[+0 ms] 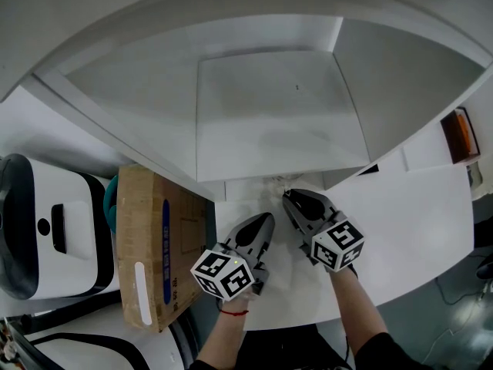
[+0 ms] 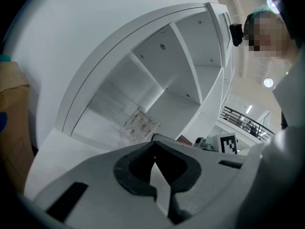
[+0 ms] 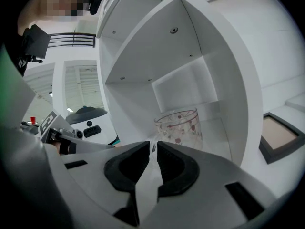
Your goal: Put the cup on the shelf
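Observation:
A clear glass cup (image 1: 277,183) with small red and brown marks stands on the white table at the mouth of the white shelf (image 1: 269,106). In the right gripper view the cup (image 3: 178,127) rises just beyond the jaws, which stand close together with its near wall between them. So my right gripper (image 1: 287,196) is shut on the cup. My left gripper (image 1: 269,219) rests on the table to the left of it, a little short of the cup (image 2: 139,126). Its jaws meet at the tips with nothing between them.
A cardboard box (image 1: 154,245) lies left of the grippers, with a white and black appliance (image 1: 46,237) beyond it. An orange object (image 1: 461,133) sits at the far right. A dark-framed panel (image 3: 281,133) lies to the right of the shelf.

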